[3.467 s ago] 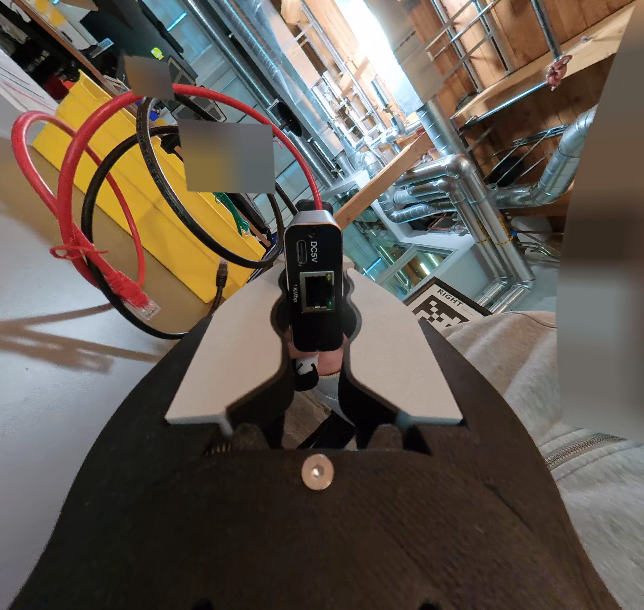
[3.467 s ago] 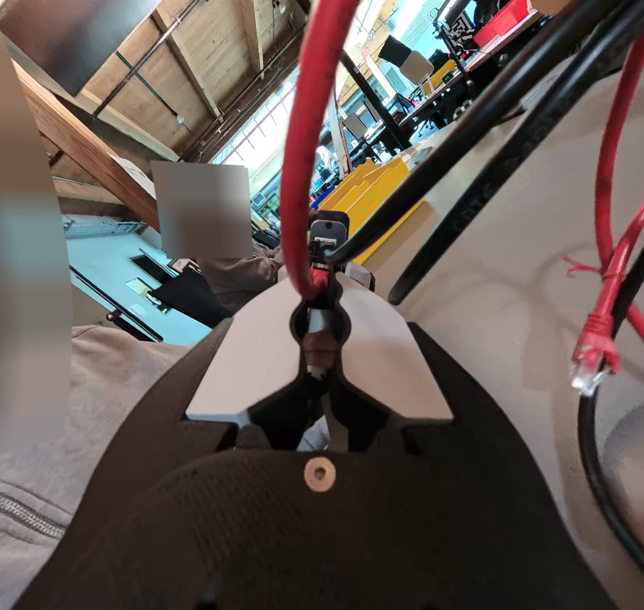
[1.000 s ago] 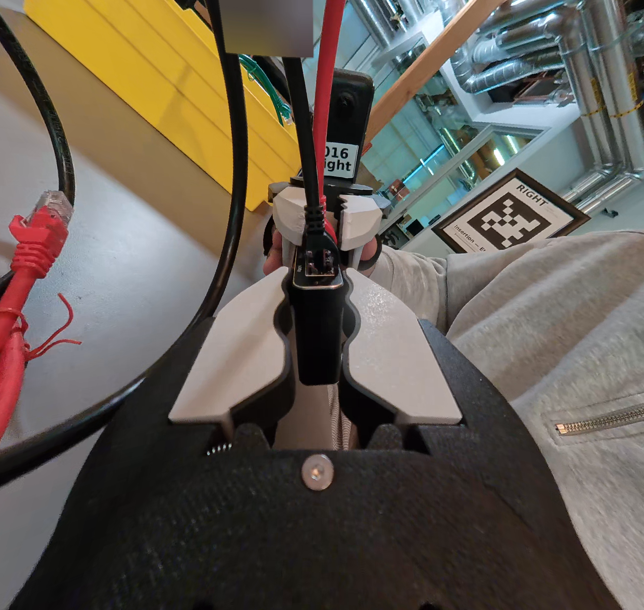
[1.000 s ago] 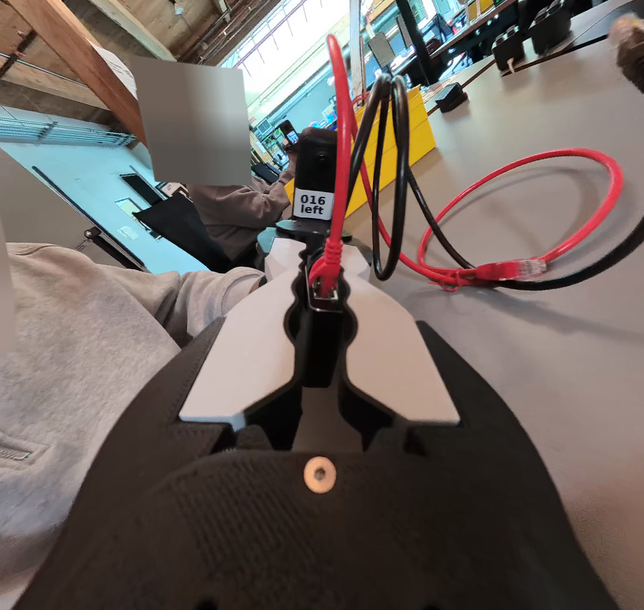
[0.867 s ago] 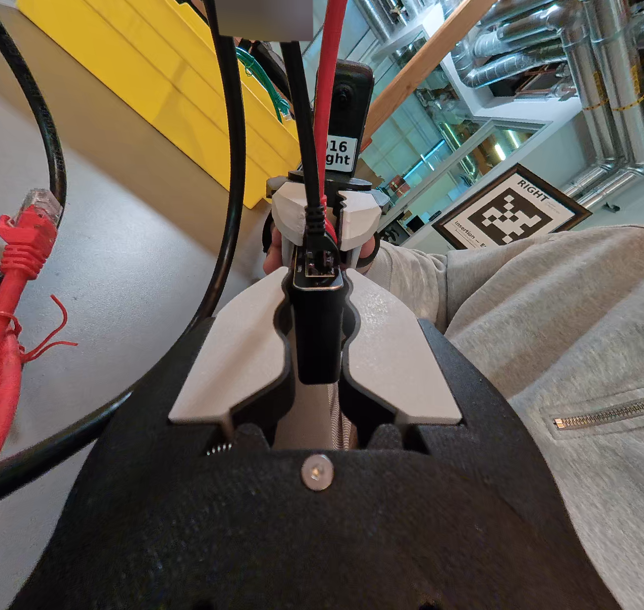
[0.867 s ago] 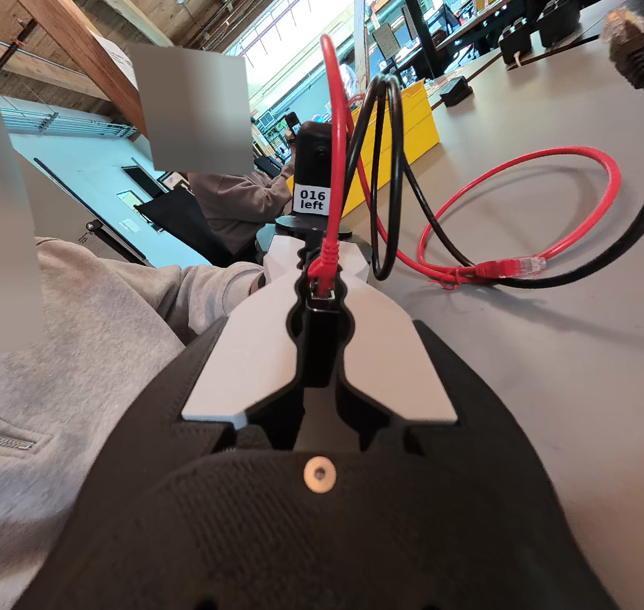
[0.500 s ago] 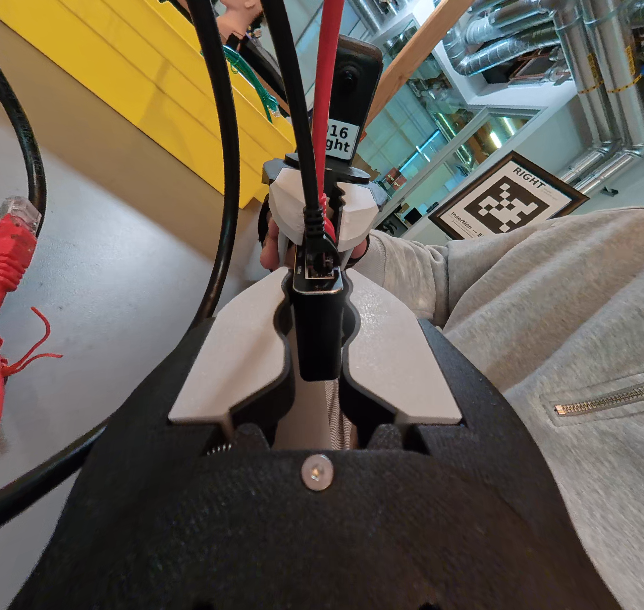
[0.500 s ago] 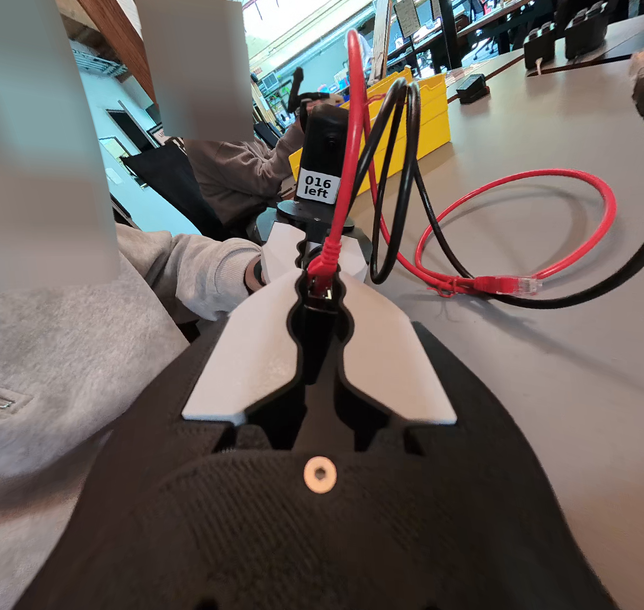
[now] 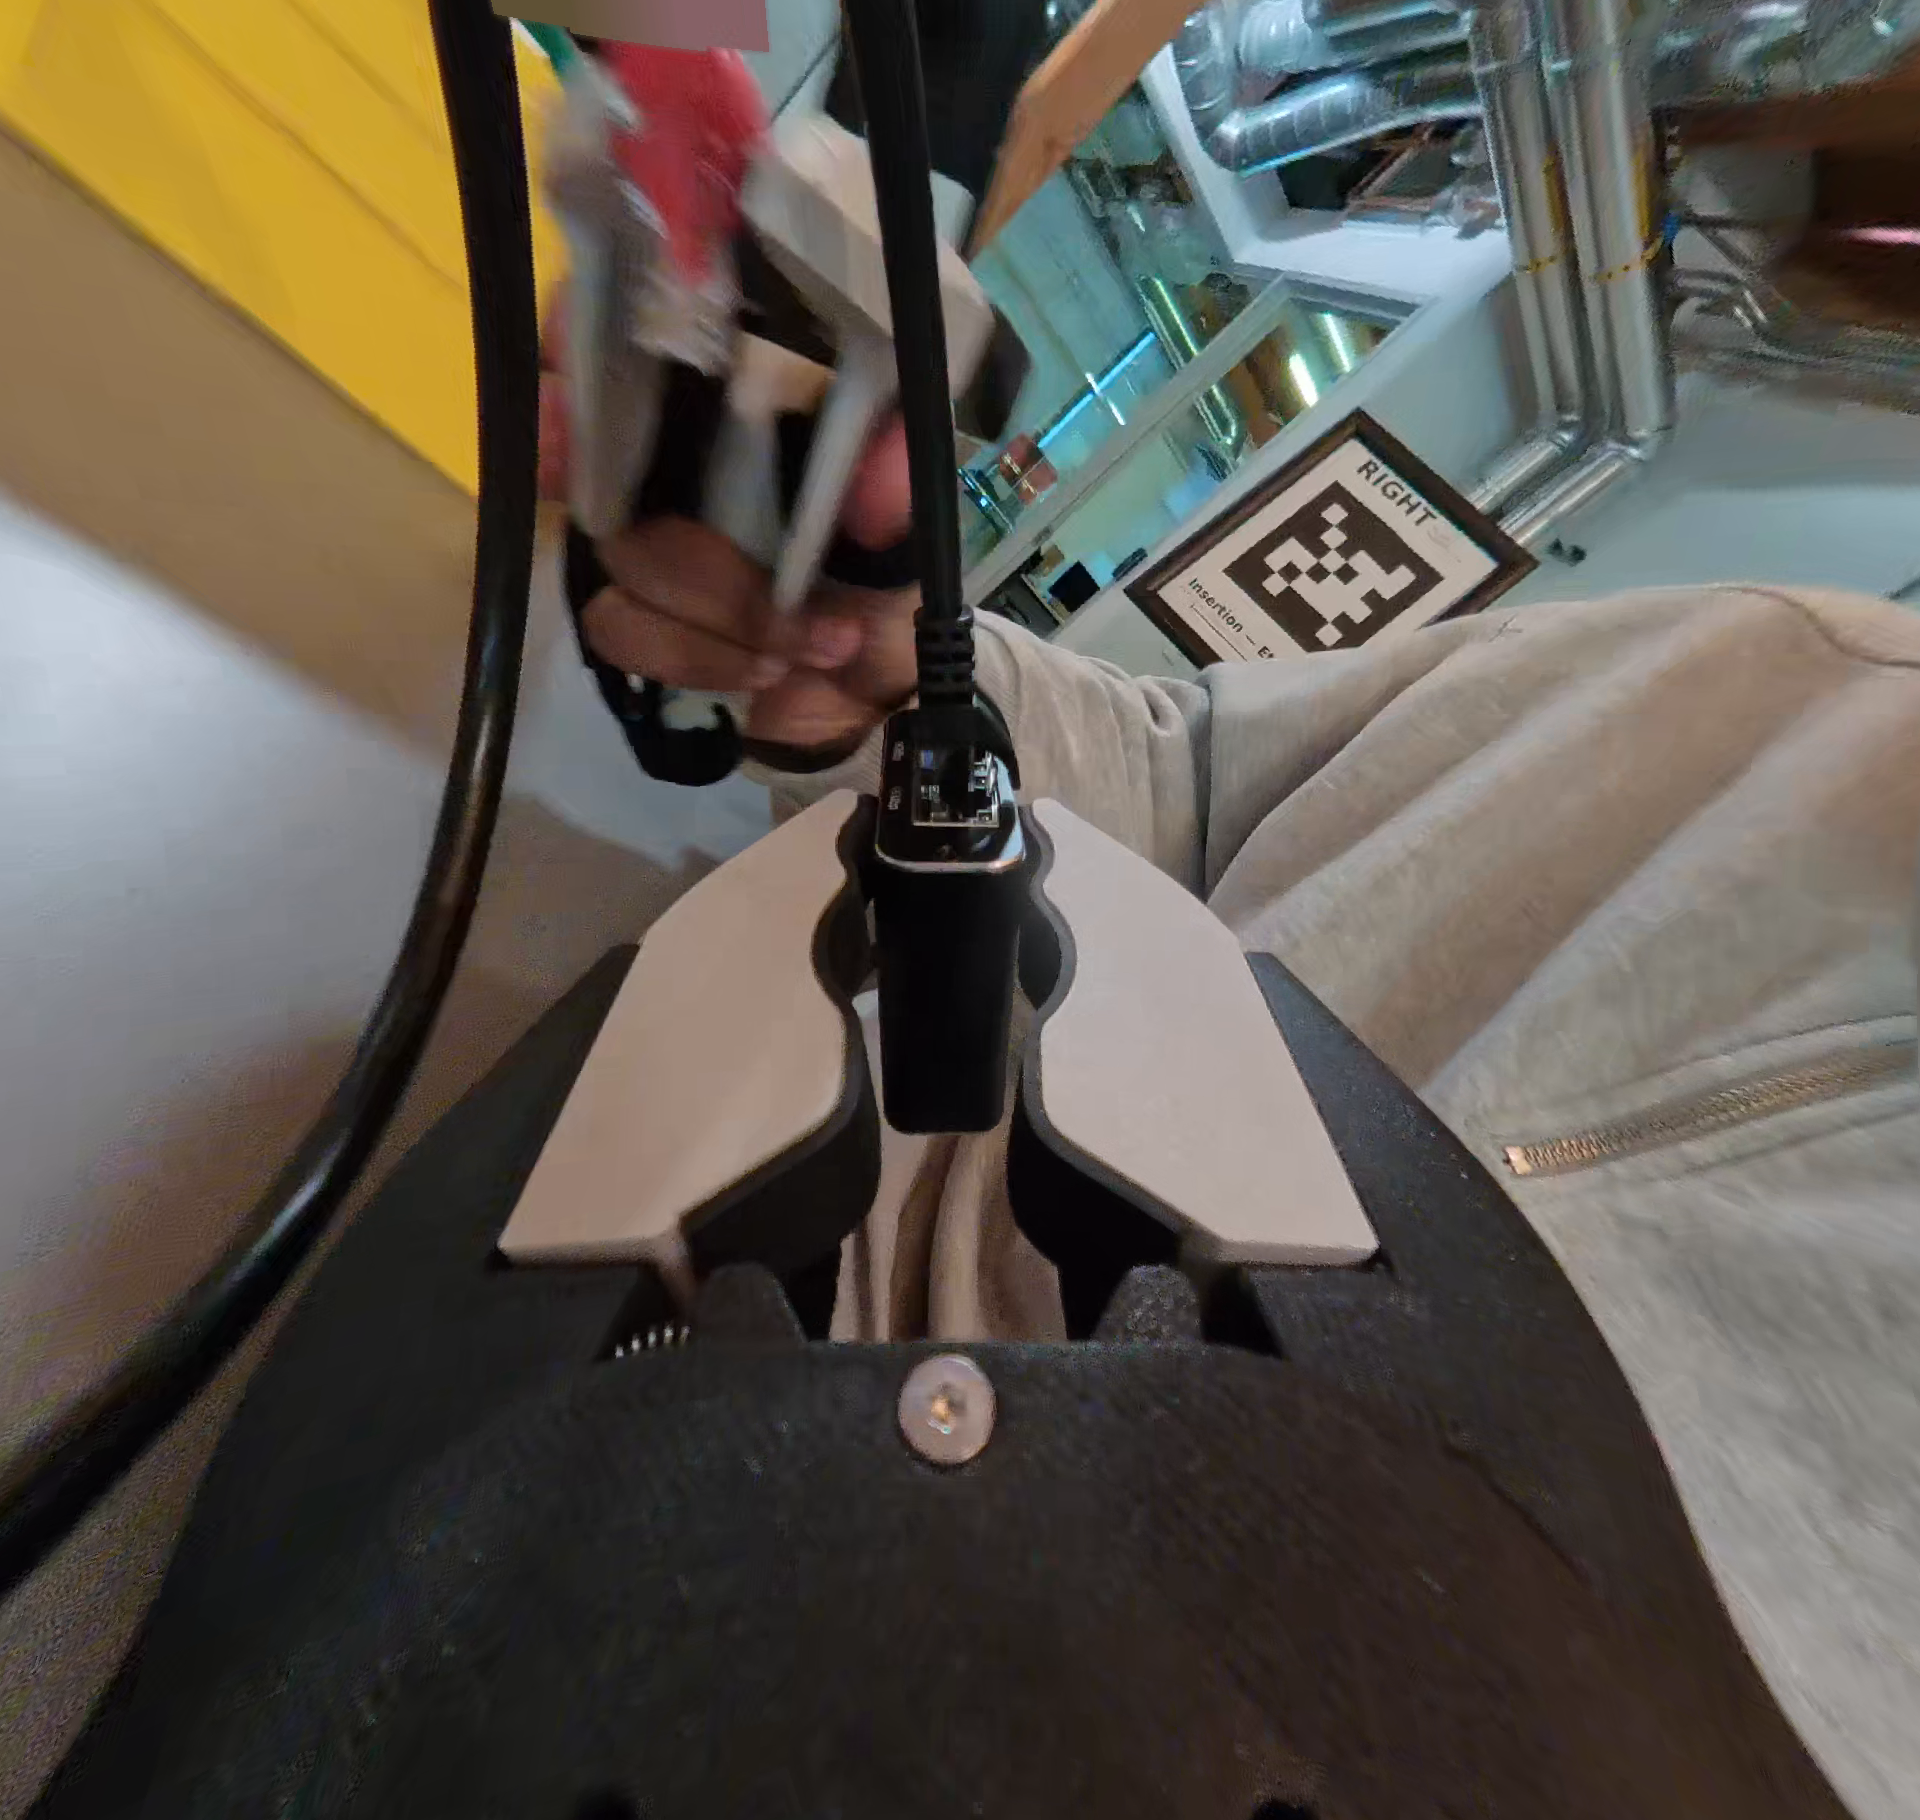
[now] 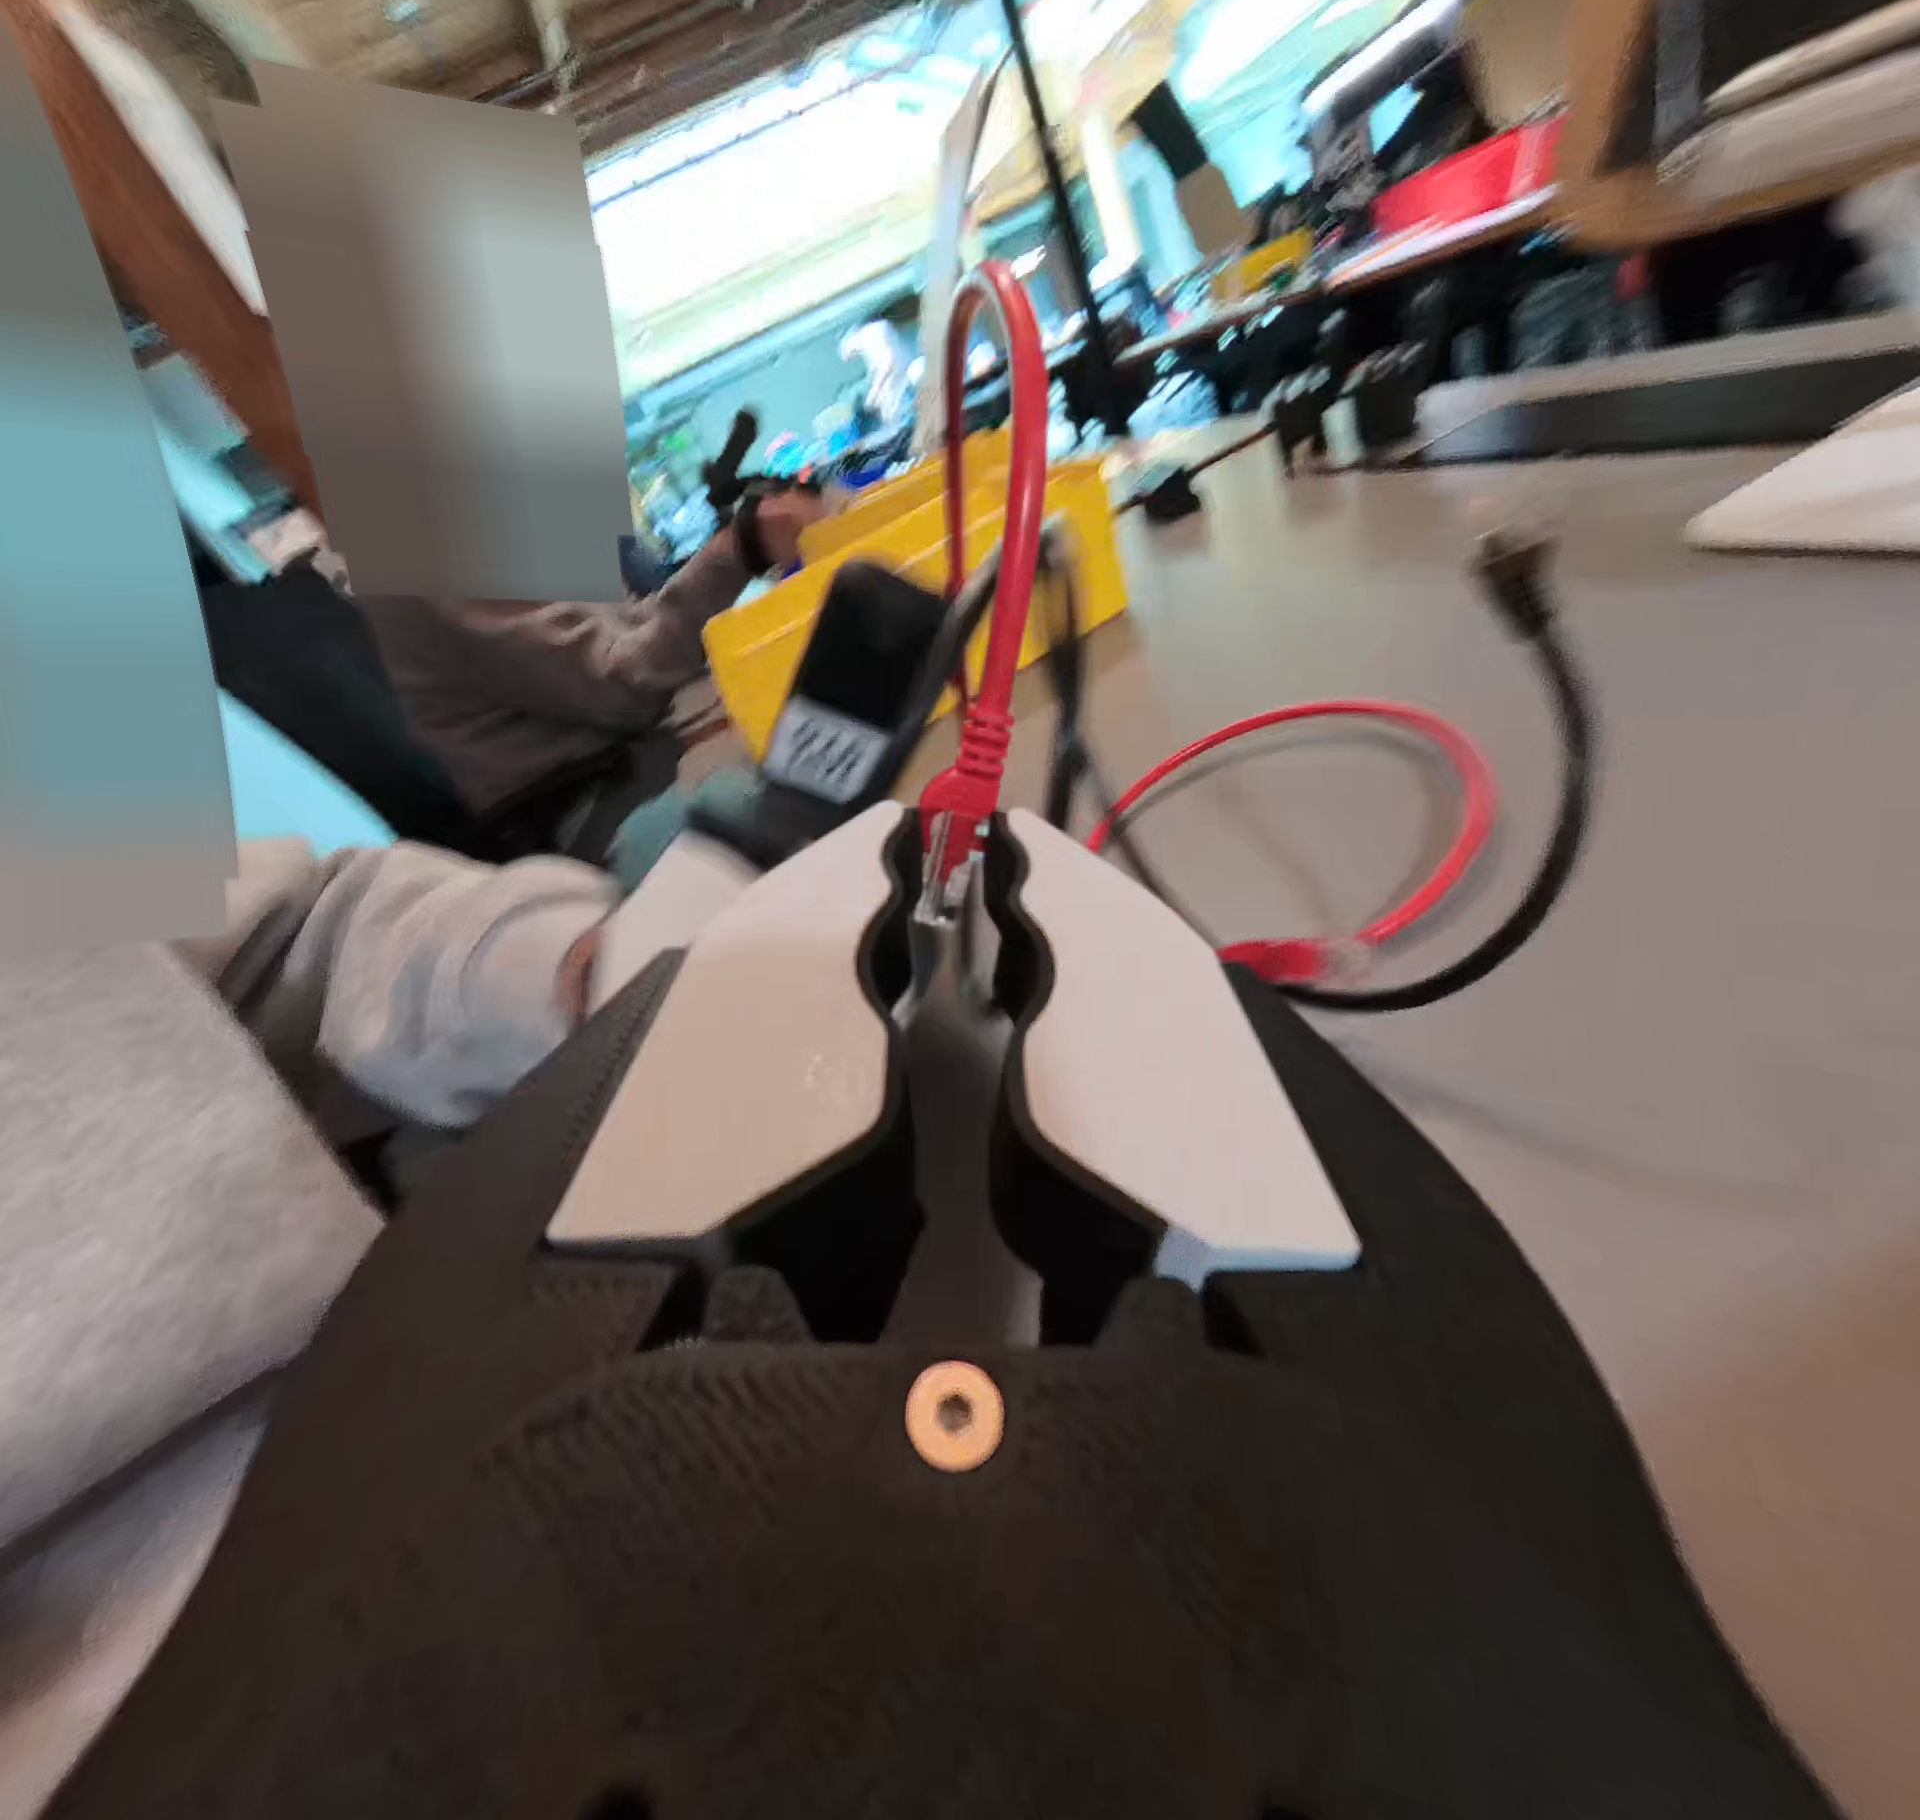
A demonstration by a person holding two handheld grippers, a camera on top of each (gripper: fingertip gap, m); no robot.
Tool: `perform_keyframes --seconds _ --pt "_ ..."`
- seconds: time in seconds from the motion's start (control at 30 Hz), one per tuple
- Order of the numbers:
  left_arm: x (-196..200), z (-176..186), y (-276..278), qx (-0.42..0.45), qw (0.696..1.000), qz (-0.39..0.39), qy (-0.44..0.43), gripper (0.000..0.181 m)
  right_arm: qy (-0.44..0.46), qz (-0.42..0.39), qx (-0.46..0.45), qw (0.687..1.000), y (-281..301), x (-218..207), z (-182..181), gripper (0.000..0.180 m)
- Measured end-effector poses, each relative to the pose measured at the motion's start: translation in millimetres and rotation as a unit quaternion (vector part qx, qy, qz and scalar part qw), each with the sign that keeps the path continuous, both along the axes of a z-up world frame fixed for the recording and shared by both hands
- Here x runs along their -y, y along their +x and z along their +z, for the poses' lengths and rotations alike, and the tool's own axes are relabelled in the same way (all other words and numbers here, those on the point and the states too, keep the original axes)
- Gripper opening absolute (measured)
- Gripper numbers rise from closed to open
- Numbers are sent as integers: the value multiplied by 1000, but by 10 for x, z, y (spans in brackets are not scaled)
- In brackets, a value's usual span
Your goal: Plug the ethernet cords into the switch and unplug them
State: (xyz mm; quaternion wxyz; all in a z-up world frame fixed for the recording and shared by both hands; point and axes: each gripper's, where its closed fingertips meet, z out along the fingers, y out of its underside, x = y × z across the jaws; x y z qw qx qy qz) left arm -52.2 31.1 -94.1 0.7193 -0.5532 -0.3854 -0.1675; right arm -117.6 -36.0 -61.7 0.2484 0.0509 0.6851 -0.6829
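My left gripper (image 9: 943, 825) is shut on the small black switch (image 9: 940, 949) and holds it end up. A black ethernet cord (image 9: 914, 316) is plugged into the switch's top. The port (image 9: 951, 802) beside it stands empty. My right gripper (image 10: 954, 835) is shut on the red cord's plug (image 10: 951, 861), whose clear tip points back between the fingers. The red cord (image 10: 1023, 523) loops up and away. In the left wrist view the right gripper (image 9: 727, 316) is blurred, up and to the left of the switch and apart from it.
The red cord's other plug (image 10: 1314, 960) and a loop of black cord (image 10: 1558, 835) lie on the grey table (image 10: 1558, 1251). Yellow bins (image 10: 914, 565) stand at the back and show in the left wrist view (image 9: 208, 160). A person's grey sleeve (image 9: 1558, 887) is close on the right.
The red plug has come out of the switch in my right gripper, which has pulled away from it. The black cord is still plugged in. The left gripper still holds the switch.
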Motion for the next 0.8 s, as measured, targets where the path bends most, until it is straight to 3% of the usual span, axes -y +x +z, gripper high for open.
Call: perform_keyframes --seconds 0.1,0.2,0.33,0.5,0.8 --pt "-79 248 39 -36 999 -2 22 25 -5 12 12 1000 -18 -77 22 11" --pt "65 160 47 -68 997 3 -30 25 -12 -4 17 1000 -8 -100 69 12" --pt "46 225 157 -71 996 -51 23 25 -48 -63 52 995 -381 -221 223 12" --pt "-40 104 292 -66 991 -116 16 25 -90 -135 122 979 -754 -463 285 12" --pt "7 380 580 -83 966 -215 121 27 -99 -202 51 973 -809 -551 398 12"
